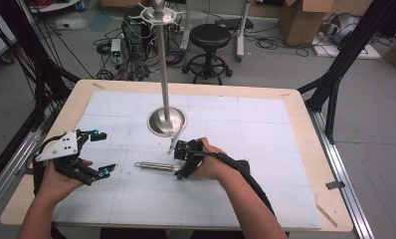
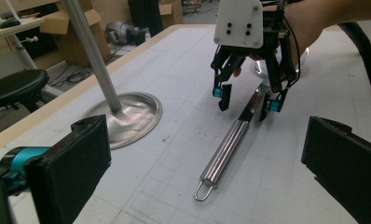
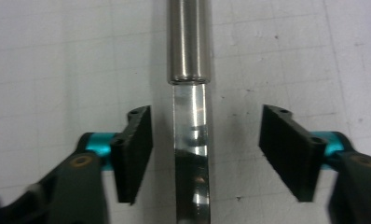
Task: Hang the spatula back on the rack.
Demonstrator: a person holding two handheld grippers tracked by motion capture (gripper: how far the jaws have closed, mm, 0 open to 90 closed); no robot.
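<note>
A steel utensil (image 1: 156, 166) with a tube handle, a hanging loop and a flat blade lies on the white gridded mat (image 1: 246, 149). My right gripper (image 1: 178, 164) points down over its blade end. In the right gripper view the blade (image 3: 191, 140) runs between the two pads of that gripper (image 3: 204, 149), with a gap on each side, so the jaws are open around it. The left gripper view shows the same gripper (image 2: 243, 108) straddling the blade of the utensil (image 2: 225, 149). My left gripper (image 1: 108, 152) stays open and empty at the left, aimed at the utensil's loop end.
A steel stand has a round base (image 1: 167, 122) behind the utensil, with a tall pole (image 1: 163, 59) that carries hooks on top. The mat lies on a wooden table (image 1: 305, 129). Beyond the table are a black stool (image 1: 209, 37), cardboard boxes (image 1: 300, 20) and floor cables.
</note>
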